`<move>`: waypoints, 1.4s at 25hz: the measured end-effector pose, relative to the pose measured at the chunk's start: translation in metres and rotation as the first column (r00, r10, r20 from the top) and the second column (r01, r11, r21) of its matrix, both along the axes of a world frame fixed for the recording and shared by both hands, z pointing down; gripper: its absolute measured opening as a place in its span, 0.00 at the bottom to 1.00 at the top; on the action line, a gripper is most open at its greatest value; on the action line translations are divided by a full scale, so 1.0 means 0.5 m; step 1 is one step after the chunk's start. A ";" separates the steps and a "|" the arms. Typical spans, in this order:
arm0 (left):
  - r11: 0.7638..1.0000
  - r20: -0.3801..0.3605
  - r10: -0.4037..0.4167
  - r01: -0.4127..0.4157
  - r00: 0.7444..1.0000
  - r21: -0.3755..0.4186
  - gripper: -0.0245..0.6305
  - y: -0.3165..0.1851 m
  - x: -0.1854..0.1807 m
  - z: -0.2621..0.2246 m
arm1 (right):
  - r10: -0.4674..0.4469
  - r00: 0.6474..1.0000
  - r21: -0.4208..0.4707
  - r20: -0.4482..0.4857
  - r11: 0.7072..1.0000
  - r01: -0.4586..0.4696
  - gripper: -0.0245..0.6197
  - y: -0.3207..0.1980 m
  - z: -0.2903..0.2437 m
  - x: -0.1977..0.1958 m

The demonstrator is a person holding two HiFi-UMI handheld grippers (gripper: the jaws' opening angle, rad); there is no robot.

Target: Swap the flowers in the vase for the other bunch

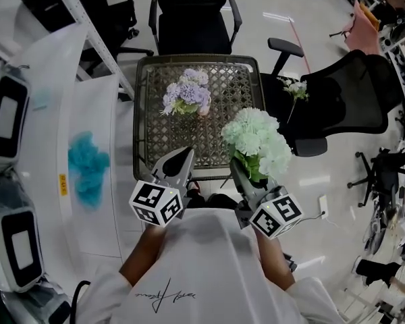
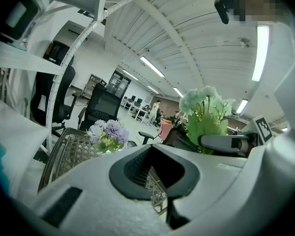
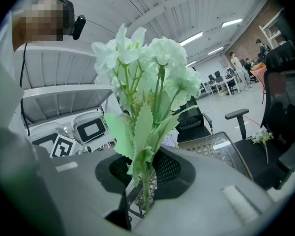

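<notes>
Lilac flowers (image 1: 186,90) on the grey lattice-weave table (image 1: 155,123), pale mint-green bunch (image 1: 258,140) over its corner, black chair (image 1: 192,32) beyond it.

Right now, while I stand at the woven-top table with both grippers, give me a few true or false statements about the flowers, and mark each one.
1. The right gripper is shut on the stems of the pale green flower bunch. True.
2. The left gripper holds the purple flower bunch. False: its jaws are shut with nothing between them, and the purple flower bunch stands on the woven-top table.
3. A small white flower sprig lies on the seat of the black office chair. True.
4. Two bunches stand on the table. False: only the purple one does.
</notes>
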State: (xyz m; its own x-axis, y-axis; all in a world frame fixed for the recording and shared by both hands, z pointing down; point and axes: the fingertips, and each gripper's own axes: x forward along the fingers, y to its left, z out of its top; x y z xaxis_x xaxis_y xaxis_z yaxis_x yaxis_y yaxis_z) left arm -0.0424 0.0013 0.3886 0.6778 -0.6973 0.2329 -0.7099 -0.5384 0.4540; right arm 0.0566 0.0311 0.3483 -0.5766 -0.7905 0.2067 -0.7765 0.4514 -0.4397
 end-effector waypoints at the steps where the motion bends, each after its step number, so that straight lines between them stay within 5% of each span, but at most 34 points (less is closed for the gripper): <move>1: 1.000 -0.001 -0.002 0.002 1.000 0.002 0.03 0.000 -0.001 -0.002 | 0.001 1.000 0.002 0.000 1.000 -0.001 0.16 -0.002 -0.002 -0.001; 15: 1.000 0.003 -0.012 0.012 1.000 0.012 0.03 -0.013 0.006 0.014 | -0.004 1.000 0.026 -0.001 1.000 0.004 0.16 -0.015 -0.009 -0.009; 35: 0.996 0.109 -0.086 0.087 0.990 -0.007 0.07 -0.124 0.027 0.133 | 0.006 1.000 -0.005 -0.024 1.000 -0.007 0.16 -0.077 0.003 0.011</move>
State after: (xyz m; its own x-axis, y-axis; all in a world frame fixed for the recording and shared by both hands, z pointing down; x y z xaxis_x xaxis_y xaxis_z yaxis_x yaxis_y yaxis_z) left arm -0.0287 -0.0608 0.4550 0.5854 -0.7489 0.3104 -0.7989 -0.4679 0.3779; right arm 0.0620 -0.0076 0.3499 -0.5662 -0.7932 0.2243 -0.7898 0.4442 -0.4229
